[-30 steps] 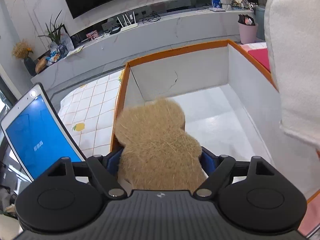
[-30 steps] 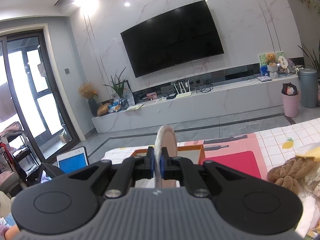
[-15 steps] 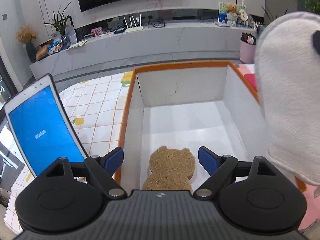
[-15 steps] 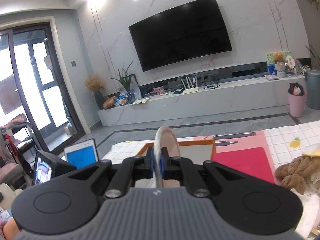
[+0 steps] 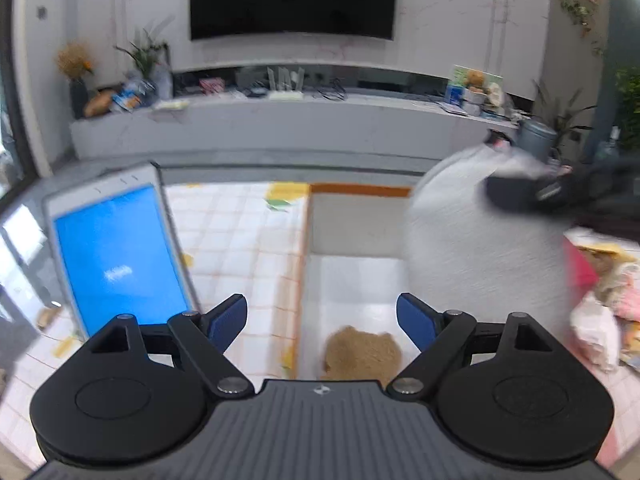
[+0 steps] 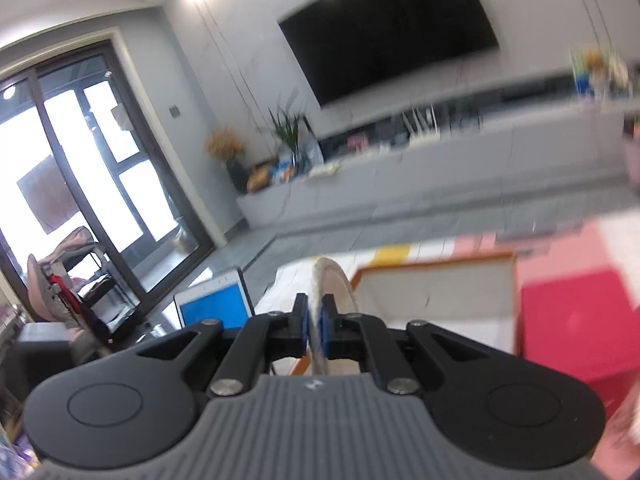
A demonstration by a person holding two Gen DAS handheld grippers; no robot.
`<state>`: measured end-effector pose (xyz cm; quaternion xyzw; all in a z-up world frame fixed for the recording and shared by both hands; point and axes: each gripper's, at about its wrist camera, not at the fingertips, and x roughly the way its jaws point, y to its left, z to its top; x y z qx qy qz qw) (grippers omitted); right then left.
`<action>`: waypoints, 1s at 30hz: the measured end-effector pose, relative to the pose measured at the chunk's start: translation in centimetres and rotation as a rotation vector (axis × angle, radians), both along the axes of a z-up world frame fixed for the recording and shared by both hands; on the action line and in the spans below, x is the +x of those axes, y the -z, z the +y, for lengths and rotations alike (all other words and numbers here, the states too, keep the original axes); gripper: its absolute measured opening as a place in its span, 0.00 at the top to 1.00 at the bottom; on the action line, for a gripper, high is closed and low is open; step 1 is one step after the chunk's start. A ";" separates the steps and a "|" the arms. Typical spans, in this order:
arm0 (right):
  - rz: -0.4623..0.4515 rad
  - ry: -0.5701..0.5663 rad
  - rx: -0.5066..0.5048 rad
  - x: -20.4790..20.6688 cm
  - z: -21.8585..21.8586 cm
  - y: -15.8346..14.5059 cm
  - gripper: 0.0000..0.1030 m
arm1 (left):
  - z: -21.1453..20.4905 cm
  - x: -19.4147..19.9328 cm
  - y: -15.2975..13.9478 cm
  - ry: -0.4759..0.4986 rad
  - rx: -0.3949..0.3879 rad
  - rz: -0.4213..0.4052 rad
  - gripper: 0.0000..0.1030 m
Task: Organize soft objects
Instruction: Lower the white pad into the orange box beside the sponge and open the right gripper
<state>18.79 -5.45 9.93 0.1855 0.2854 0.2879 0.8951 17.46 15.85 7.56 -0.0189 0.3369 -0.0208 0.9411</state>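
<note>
A tan bear-shaped pad (image 5: 362,354) lies on the floor of the white box with the orange rim (image 5: 360,190). My left gripper (image 5: 322,318) hangs open above it, nothing between its blue pads. A white mitt-shaped soft piece (image 5: 480,256) hangs over the box's right side, blurred, pinched by my right gripper (image 5: 520,196). In the right wrist view my right gripper (image 6: 314,326) is shut on the thin edge of that white soft piece (image 6: 332,280), just left of the box (image 6: 436,292).
A tablet with a blue screen (image 5: 116,260) stands left of the box on the tiled mat (image 5: 240,240). More soft items (image 5: 608,280) lie at the right, beside a red mat (image 6: 576,312). A TV console (image 5: 280,120) runs along the far wall.
My left gripper opened and let the tan bear pad drop into the box, then lifted back. My right gripper carried the white soft piece leftward over the box.
</note>
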 end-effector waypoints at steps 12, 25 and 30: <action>0.307 -0.097 -0.333 7.5 0.7 7.3 0.97 | -1.8 0.7 1.3 0.096 -0.002 0.013 0.04; 0.032 -0.252 -1.017 6.5 6.2 8.7 0.96 | -1.2 0.8 1.2 0.065 -0.026 0.022 0.04; -0.013 -0.318 -1.084 6.2 6.1 9.6 0.86 | -1.2 0.7 1.4 0.063 -0.015 0.024 0.04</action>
